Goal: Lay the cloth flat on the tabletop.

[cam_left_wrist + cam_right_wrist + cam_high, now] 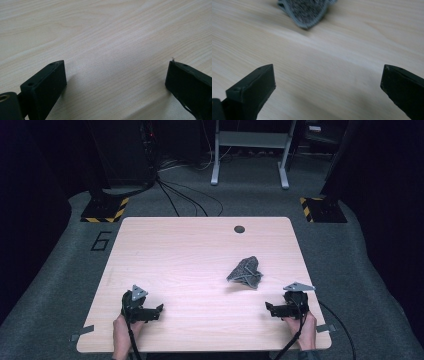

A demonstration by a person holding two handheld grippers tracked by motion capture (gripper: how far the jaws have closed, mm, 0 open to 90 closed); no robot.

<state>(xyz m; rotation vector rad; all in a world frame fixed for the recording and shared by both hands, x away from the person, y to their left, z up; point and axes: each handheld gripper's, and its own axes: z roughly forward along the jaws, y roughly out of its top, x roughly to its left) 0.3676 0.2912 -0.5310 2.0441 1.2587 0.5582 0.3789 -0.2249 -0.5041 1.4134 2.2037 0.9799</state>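
Dark room w/ grey carpet; light wood table (200, 250) in the middle. Left gripper (159, 308) sits well left of the crumpled grey cloth (245, 271), jaws apart, nothing btwn. Right gripper (268, 306) is near the cloth, just right and toward the person, jaws apart, empty.

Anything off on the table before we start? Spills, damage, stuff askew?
Nothing spilled or damaged. The one untidy item is the grey cloth, lying crumpled in a heap right of centre on the wooden table, ahead of the right gripper. Both grippers' jaws are open and hold nothing.
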